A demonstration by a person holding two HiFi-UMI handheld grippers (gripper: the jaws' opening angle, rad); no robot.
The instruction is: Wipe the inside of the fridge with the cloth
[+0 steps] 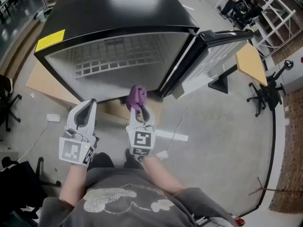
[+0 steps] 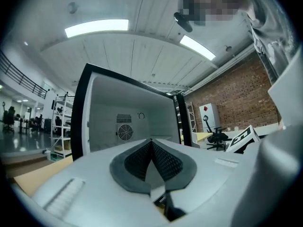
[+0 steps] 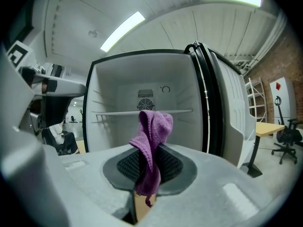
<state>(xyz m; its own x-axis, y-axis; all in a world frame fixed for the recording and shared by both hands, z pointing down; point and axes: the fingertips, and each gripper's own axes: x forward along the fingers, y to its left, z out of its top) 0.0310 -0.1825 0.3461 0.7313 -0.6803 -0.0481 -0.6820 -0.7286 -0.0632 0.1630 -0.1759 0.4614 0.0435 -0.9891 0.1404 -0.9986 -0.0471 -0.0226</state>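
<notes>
A black mini fridge (image 1: 118,13) stands open in front of me, its white inside (image 3: 142,98) bare but for a wire shelf (image 1: 118,56) and a fan grille (image 3: 145,93). My right gripper (image 1: 137,109) is shut on a purple cloth (image 1: 137,96), held just before the fridge opening; in the right gripper view the cloth (image 3: 151,145) hangs from between the jaws. To its left my left gripper (image 1: 88,109) is shut with nothing in it, also short of the opening. In the left gripper view the left gripper (image 2: 151,148) has its pads pressed together.
The fridge door (image 1: 222,56) swings open to the right. Cardboard (image 1: 47,86) lies under the fridge. A white cable (image 1: 182,122) runs on the concrete floor. A wooden desk (image 1: 251,63) and office chairs (image 1: 265,91) stand at right.
</notes>
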